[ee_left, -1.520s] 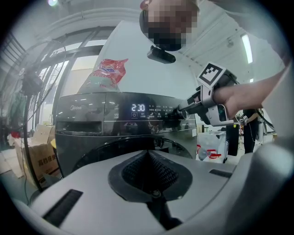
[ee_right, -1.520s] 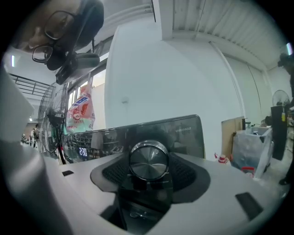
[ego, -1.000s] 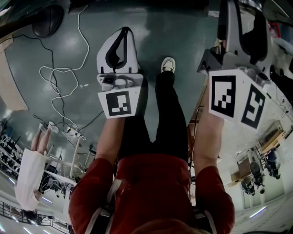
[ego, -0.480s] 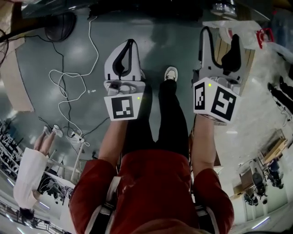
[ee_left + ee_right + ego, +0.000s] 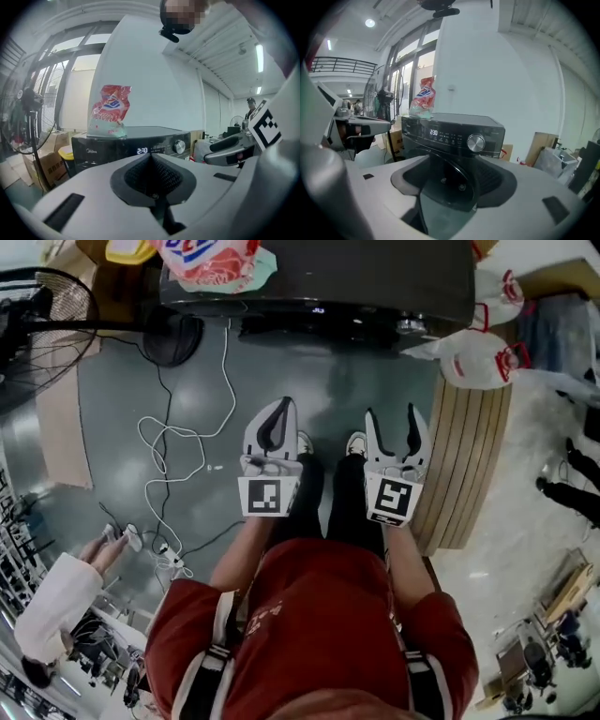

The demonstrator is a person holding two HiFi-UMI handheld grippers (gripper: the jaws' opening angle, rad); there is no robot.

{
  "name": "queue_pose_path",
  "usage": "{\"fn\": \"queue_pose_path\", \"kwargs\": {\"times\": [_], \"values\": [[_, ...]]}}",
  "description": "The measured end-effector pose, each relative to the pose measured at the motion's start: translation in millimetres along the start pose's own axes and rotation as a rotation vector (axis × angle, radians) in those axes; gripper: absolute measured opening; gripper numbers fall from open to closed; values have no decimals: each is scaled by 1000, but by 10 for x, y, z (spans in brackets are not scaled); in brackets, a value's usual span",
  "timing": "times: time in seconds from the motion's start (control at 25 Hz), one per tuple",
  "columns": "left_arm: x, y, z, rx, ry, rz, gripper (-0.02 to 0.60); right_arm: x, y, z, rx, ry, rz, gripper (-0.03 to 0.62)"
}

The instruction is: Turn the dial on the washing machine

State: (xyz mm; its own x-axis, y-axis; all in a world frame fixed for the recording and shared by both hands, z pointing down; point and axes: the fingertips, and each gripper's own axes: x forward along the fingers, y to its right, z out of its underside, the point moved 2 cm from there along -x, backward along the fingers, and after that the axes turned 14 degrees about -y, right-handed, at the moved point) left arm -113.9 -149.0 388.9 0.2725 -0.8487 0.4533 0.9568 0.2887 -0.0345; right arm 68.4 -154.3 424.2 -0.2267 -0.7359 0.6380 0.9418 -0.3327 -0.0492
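The black washing machine (image 5: 319,287) stands at the top of the head view, its front facing me. Its silver dial (image 5: 476,142) sits right of the lit display (image 5: 433,132) and also shows as the dial (image 5: 179,146) in the left gripper view. My left gripper (image 5: 279,409) hovers over the floor short of the machine, jaws shut on nothing, tips meeting (image 5: 150,157). Beside it my right gripper (image 5: 392,423) is open; its jaws have just been closing slightly, with nothing between them (image 5: 457,173). Both point at the machine's front, well apart from it.
A red-and-white detergent bag (image 5: 206,259) lies on the machine's top. A standing fan (image 5: 37,315) and a white cable (image 5: 178,446) are on the left. White plastic bags (image 5: 478,362) and a slatted wooden board (image 5: 469,465) are on the right. A person (image 5: 56,606) stands lower left.
Both grippers have moved forward and away from the camera, and the right one has drawn in beside the left. The washing machine has come into view at the top.
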Motion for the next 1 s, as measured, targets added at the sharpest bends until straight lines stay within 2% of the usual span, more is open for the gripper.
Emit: {"fn": "queue_pose_path", "kwargs": {"times": [0.2,0.36,0.48,0.56,0.76,0.92,1.0], "values": [[-561,-107,-452,-33,-4,-54,9,-557,-109,-441,-25,9,-46,302],[-950,-210,-793,-35,48,-95,9,-921,-130,-977,-45,104,-38,299],[-1244,-257,-1061,-40,53,-91,9,-1218,-172,-1264,-48,158,-34,300],[-1347,-266,-1355,-12,75,-90,9,-1379,-131,-1495,-57,201,-34,301],[-1757,-317,-2023,137,188,-146,9,-1877,-165,-1992,-78,305,-33,300],[-2055,-352,-2448,175,284,-179,9,-2183,-163,-2391,-103,380,-21,301],[-2234,-335,-2652,182,365,-204,9,-2368,-131,-2581,-110,441,-6,300]]}}
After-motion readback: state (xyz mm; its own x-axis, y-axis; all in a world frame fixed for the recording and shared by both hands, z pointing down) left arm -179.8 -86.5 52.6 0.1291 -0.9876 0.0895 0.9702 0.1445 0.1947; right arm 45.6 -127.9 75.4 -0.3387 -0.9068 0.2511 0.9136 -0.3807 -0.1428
